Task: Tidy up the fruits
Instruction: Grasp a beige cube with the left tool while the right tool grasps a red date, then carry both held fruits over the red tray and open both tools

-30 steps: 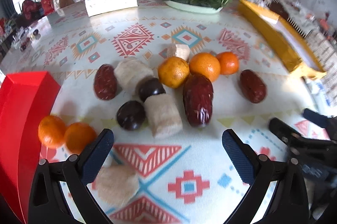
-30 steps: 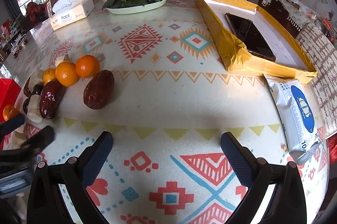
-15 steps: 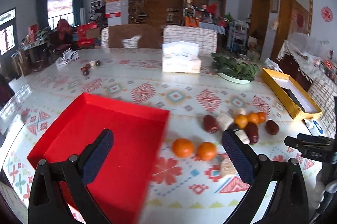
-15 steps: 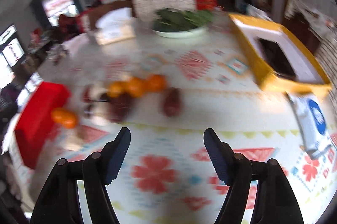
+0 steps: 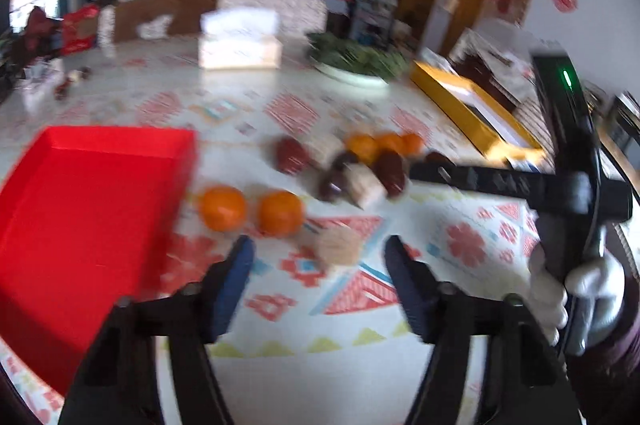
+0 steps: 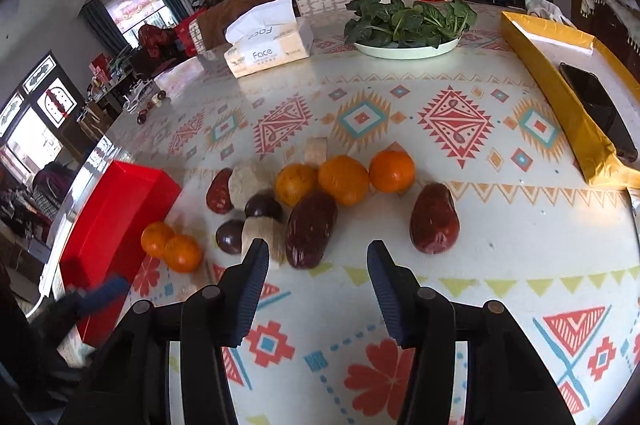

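Right wrist view shows the patterned table [image 6: 400,129] filling the scene, with a yellow box [image 6: 560,93] along its right edge and a red tray [image 6: 116,209] at the left edge. At the far side sit a plate of greens [image 6: 408,25] and a tissue box [image 6: 268,45]. Fruit lies in a cluster mid-table: three oranges [image 6: 344,179] in a row, a long dark red date [image 6: 310,229] just in front of them, another red date [image 6: 435,223] apart to the right, and two small oranges [image 6: 172,247] beside the tray. The right gripper [image 6: 316,285] is above the near table with its jaws parted and nothing between them.

Left wrist view is blurred; the left gripper [image 5: 320,285] is likewise parted and empty, near a pale round piece [image 5: 336,245].
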The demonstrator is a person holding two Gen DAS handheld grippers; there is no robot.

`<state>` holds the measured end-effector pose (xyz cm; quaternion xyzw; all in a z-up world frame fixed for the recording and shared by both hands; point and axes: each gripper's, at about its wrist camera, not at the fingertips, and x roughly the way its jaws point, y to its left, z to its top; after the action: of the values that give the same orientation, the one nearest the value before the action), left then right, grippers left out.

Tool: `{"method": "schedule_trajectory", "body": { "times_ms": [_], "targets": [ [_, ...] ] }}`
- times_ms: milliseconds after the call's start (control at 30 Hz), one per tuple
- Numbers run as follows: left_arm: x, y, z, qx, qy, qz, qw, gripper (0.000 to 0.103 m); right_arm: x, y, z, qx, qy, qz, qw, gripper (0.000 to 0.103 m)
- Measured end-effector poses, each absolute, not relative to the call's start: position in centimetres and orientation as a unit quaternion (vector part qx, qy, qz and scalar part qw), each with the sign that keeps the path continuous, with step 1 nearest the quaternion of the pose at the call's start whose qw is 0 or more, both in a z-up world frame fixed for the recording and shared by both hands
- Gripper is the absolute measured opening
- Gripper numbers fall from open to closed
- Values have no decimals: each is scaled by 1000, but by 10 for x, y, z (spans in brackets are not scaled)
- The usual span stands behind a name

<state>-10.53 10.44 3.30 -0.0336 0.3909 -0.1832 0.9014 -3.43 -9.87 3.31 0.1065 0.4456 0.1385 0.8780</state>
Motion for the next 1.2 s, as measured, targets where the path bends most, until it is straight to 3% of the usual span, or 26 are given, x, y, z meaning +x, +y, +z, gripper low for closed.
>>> {"method": "schedule_trajectory", "body": {
  "times_ms": [133, 267, 467, 533, 567, 600, 933, 1200],
  "targets": [
    [-99, 89, 23, -23, 405, -185, 895, 56, -25, -93, 32, 104, 449, 134, 877, 56],
    [-92, 79, 14, -16, 423, -180, 888, 56, -15, -88, 25, 104, 460, 132, 872, 46],
    [-81, 72, 6, -14, 445, -170, 879, 56, -6, -84, 16, 108, 471, 126, 867, 44],
    [-81, 69, 7, -6, 445, -168, 880, 56, -5, -83, 15, 108, 473, 126, 865, 36],
    [-82, 67, 7, -3, 444, -167, 880, 48, -5, -83, 14, 110, 475, 128, 864, 34],
    [-83, 66, 7, 2, 442, -163, 882, 30, -5, -83, 14, 112, 475, 129, 863, 33],
    [-97, 101, 27, -62, 420, -164, 890, 30, -30, -78, 37, 124, 451, 151, 871, 32],
    [-115, 177, 59, -114, 368, -97, 918, 30, -59, -25, 72, 97, 429, 210, 873, 32]
  ]
}}
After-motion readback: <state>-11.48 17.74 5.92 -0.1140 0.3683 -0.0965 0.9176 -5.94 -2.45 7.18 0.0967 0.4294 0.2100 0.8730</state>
